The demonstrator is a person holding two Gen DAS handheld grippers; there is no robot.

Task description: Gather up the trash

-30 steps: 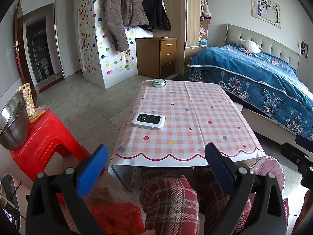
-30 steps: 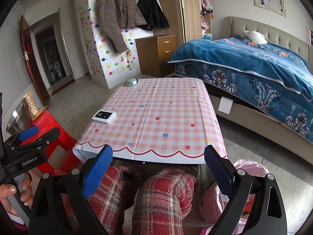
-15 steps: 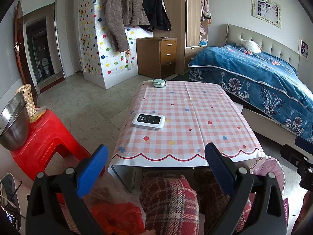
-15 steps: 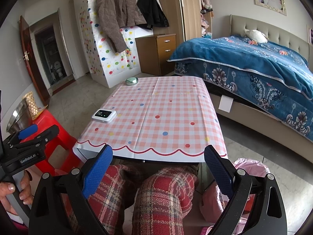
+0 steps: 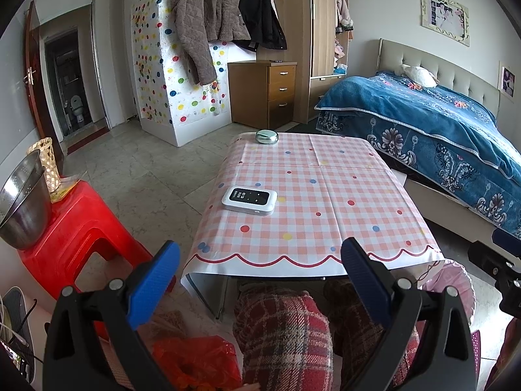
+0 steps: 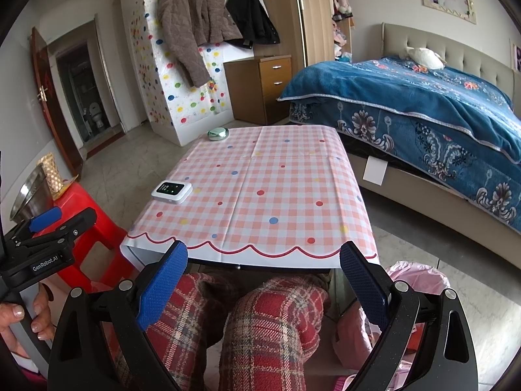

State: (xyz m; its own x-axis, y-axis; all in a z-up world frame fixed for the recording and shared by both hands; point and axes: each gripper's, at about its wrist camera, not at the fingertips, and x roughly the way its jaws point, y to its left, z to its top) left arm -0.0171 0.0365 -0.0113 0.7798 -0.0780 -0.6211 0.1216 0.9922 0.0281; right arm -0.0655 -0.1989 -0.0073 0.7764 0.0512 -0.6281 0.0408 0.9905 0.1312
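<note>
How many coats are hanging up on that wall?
2. A brown quilted coat hangs over the dotted wall, and a black coat hangs just right of it, above the wooden drawers. More clothes may be hidden in the wardrobe.

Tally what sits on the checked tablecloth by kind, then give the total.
White device with a dark screen: 1
Round green case: 1
Total: 2
</note>
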